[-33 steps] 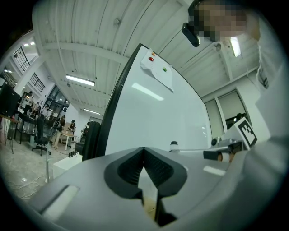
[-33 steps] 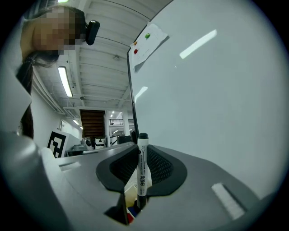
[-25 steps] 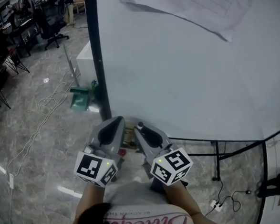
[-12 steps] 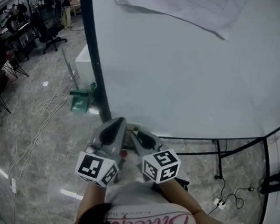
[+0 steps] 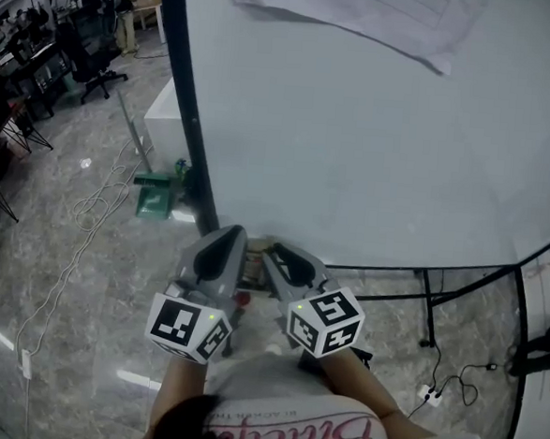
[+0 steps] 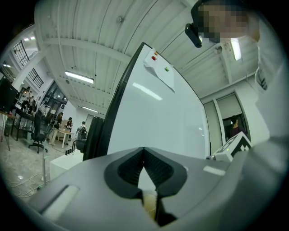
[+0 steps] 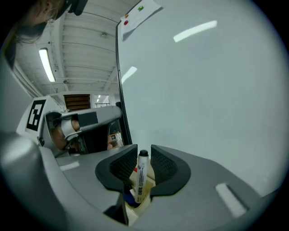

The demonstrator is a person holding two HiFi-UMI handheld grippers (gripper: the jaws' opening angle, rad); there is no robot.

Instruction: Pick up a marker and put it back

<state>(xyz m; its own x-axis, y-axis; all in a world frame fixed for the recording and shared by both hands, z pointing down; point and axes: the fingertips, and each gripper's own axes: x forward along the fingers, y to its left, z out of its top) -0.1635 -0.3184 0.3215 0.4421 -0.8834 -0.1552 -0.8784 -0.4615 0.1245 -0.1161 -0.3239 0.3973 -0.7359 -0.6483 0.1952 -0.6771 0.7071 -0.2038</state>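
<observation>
Presently, we record the whiteboard [image 5: 357,126] as the largest item; it fills most of the head view, and a paper sheet [image 5: 364,14] hangs at its upper edge. To its left lies a polished stone floor [image 5: 64,274] with a loose cable on it.

Both grippers are held side by side at the board's lower edge, pointing toward it. The left gripper [image 5: 229,234] sits at the left. In the left gripper view its jaws meet at the tips, with nothing clamped between them; only a cream-coloured holder [image 6: 149,198] shows through the gap lower down. The right gripper [image 5: 277,254] is just beside it, the two bodies nearly touching.

In the right gripper view the right gripper's jaws are narrowly apart and closed on the marker [image 7: 141,173]. The marker is white with a black cap and dark print on its barrel, and it stands lengthwise between the ribbed pads [image 7: 163,166], cap level with the jaw tips. Its lower end runs down to the cream holder, where a blue item [image 7: 129,197] and a red item [image 7: 135,170] sit beside it.
</observation>
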